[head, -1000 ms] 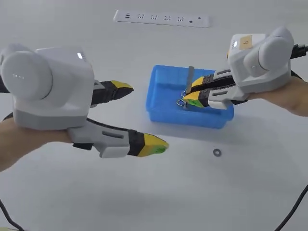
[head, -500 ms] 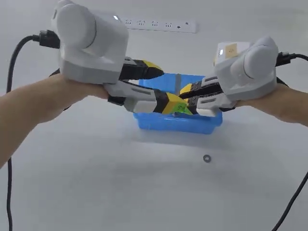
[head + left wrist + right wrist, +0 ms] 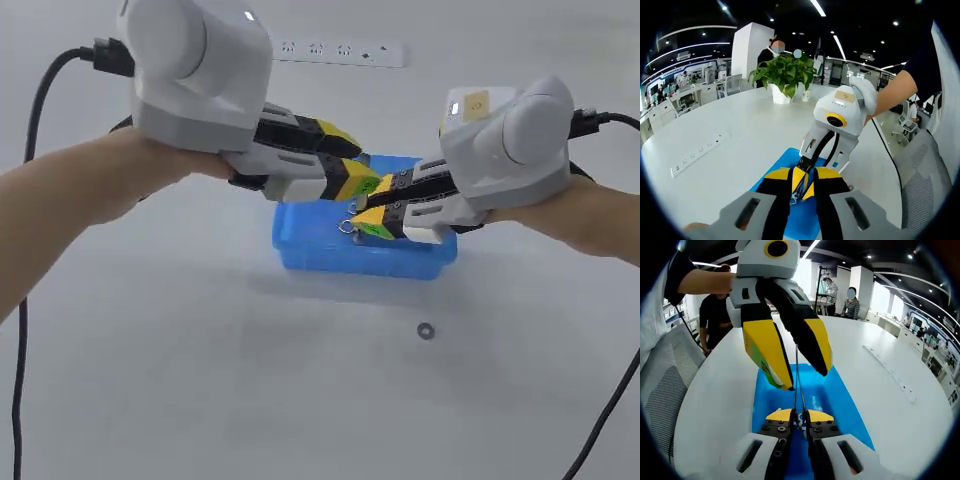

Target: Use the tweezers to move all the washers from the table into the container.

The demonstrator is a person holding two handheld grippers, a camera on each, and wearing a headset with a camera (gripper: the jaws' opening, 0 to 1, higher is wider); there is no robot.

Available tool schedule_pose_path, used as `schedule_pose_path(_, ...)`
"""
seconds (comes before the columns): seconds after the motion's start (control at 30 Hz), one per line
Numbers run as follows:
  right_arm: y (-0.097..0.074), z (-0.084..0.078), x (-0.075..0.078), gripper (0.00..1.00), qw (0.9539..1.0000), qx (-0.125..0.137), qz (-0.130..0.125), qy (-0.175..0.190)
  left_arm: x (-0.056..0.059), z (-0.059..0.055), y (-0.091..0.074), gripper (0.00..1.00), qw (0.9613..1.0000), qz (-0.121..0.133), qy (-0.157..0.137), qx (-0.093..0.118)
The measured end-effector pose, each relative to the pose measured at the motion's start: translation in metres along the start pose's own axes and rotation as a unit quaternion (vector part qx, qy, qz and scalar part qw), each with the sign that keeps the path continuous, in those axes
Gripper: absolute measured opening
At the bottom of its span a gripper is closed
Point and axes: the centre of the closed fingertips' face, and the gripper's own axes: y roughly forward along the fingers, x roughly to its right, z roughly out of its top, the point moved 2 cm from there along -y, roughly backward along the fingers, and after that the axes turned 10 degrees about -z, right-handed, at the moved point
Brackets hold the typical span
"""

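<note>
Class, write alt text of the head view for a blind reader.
The left claw and right claw hover, tips close together, over a blue container on a white table, the right pinching thin tweezers. One washer lies on the table in front of the container; a power strip sits behind.

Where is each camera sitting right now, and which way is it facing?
Head view: on the headset, looking down at the blue container; forearms, left claw, right claw show.
Left gripper view: on the left claw, facing the right claw; own jaws below.
Right gripper view: on the right claw, facing the left; own jaws pinch tweezers.
Shared: the container.
</note>
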Motion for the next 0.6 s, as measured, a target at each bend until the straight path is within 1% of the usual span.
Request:
schedule_pose_path(0.03, 0.0, 0.0, -0.0001, 0.11, 1.0, 0.0, 0.0, -0.001, 0.0005, -0.0017, 0.0011, 0.17, 0.9999, -0.006, 0.009, -0.013)
schedule_pose_path(0.1, 0.0, 0.0001, 0.0002, 0.11, 1.0, 0.0, 0.0, -0.001, 0.0029, -0.0036, 0.0039, 0.12, 0.9995, -0.017, 0.011, -0.025)
schedule_pose_path(0.17, 0.0, -0.0001, 0.0005, 0.11, 1.0, 0.0, 0.0, 0.0, 0.0048, -0.0037, 0.0053, 0.11, 0.9993, -0.024, 0.011, -0.026)
schedule_pose_path(0.3, -0.0011, -0.001, -0.0001, 0.11, 1.0, -0.001, 0.001, -0.002, 0.0052, -0.0033, 0.0069, 0.09, 0.9992, -0.029, 0.012, -0.024)
schedule_pose_path(0.33, -0.0013, -0.0014, -0.0001, 0.11, 1.0, -0.001, 0.001, -0.001, 0.0055, -0.0024, 0.0077, 0.09, 0.999, -0.028, 0.023, -0.026)
schedule_pose_path(0.37, -0.0015, -0.0016, -0.0001, 0.11, 1.0, -0.001, 0.001, -0.002, 0.006, -0.0022, 0.008, 0.09, 0.9989, -0.029, 0.025, -0.027)
schedule_pose_path(0.43, -0.0018, -0.0021, 0.0002, 0.11, 1.0, -0.003, 0.0, -0.003, 0.0045, -0.0015, 0.0078, 0.07, 0.9983, -0.025, 0.042, -0.033)
schedule_pose_path(0.47, -0.002, -0.0025, 0.0001, 0.12, 1.0, -0.004, 0.0, -0.004, 0.0063, -0.001, 0.0079, 0.06, 0.9979, -0.024, 0.049, -0.035)
schedule_pose_path(0.5, -0.0022, -0.0024, 0.0001, 0.12, 1.0, -0.003, -0.001, -0.004, 0.0091, -0.001, 0.0083, 0.06, 0.9978, -0.027, 0.048, -0.036)
schedule_pose_path(0.57, -0.0027, -0.0026, -0.0004, 0.12, 1.0, -0.004, -0.002, -0.005, 0.0079, -0.0016, 0.0081, 0.06, 0.9974, -0.03, 0.054, -0.039)
schedule_pose_path(0.6, -0.003, -0.0027, -0.0007, 0.12, 1.0, -0.004, -0.002, -0.005, 0.0081, -0.0017, 0.0081, 0.06, 0.9968, -0.029, 0.062, -0.041)
